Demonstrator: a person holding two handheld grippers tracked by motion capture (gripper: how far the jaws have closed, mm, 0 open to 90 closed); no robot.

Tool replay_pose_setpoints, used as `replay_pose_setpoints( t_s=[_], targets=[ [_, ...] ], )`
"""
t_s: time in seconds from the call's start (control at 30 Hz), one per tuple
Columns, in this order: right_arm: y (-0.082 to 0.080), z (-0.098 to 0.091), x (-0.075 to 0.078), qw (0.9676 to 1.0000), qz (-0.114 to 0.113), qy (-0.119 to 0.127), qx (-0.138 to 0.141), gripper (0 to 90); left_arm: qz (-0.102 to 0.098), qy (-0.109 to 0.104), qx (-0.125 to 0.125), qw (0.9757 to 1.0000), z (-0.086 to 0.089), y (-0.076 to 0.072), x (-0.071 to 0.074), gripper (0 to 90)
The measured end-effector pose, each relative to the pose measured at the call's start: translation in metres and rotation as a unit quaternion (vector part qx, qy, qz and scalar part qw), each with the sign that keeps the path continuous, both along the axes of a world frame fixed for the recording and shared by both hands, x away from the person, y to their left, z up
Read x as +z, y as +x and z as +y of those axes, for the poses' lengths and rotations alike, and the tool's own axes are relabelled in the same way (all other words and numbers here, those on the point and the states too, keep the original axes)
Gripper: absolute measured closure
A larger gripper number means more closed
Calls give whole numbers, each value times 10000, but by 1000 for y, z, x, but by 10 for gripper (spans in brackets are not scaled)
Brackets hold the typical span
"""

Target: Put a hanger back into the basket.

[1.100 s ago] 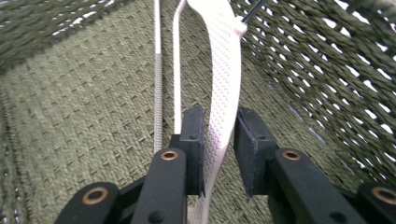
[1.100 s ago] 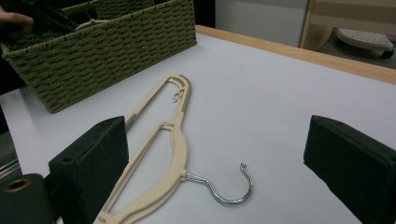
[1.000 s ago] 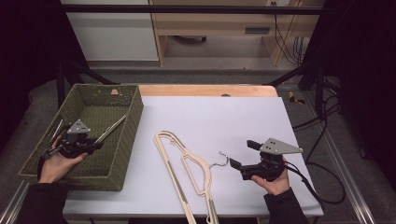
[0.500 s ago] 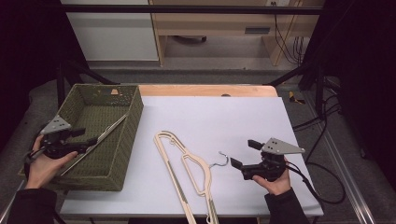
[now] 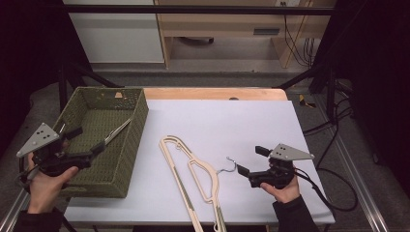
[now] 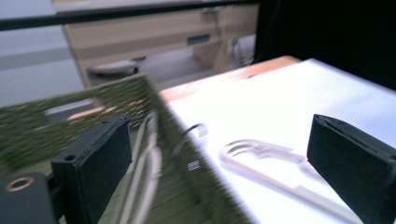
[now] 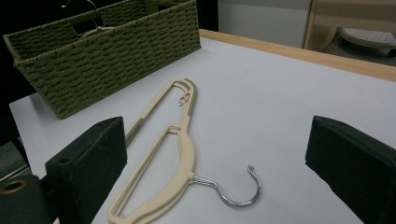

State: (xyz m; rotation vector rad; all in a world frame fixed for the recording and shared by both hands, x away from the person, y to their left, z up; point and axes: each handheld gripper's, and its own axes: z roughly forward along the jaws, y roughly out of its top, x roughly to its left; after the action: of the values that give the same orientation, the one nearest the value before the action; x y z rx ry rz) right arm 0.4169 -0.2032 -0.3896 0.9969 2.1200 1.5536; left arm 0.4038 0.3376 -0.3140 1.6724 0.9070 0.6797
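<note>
At the tabletop's left edge, the left gripper [image 5: 84,145], jaws spread wide and grasping nothing, hovers over the near left corner of a green woven basket [image 5: 128,159]. A pale hanger [image 5: 117,132] lies inside the basket, leaning toward its right wall, just ahead of that gripper's jaws. On the white tabletop [image 5: 232,121], a cream hanger [image 5: 191,181] lies flat near the front edge, its metal hook [image 5: 228,166] pointing right. The right gripper [image 5: 250,162], jaws likewise released, sits just beside the hook, near the front right corner.
</note>
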Motion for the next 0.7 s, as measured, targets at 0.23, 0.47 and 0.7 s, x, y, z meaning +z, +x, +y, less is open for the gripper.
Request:
replay_pose_setpoints(
  t_s=[0.23, 0.47, 0.7],
  targets=[
    [0, 1, -1, 10000, 42, -45, 8, 54, -204, -166, -213, 9994, -29, -16, -4, 69],
    [-1, 2, -2, 10000, 56, -16, -47, 55, -137, -79, -522, 9985, -65, -18, -13, 66],
    [-1, -1, -3, 9999, 56, -48, -74, 61, 38, 196, -922, 9955, -109, -11, -28, 67]
  ],
)
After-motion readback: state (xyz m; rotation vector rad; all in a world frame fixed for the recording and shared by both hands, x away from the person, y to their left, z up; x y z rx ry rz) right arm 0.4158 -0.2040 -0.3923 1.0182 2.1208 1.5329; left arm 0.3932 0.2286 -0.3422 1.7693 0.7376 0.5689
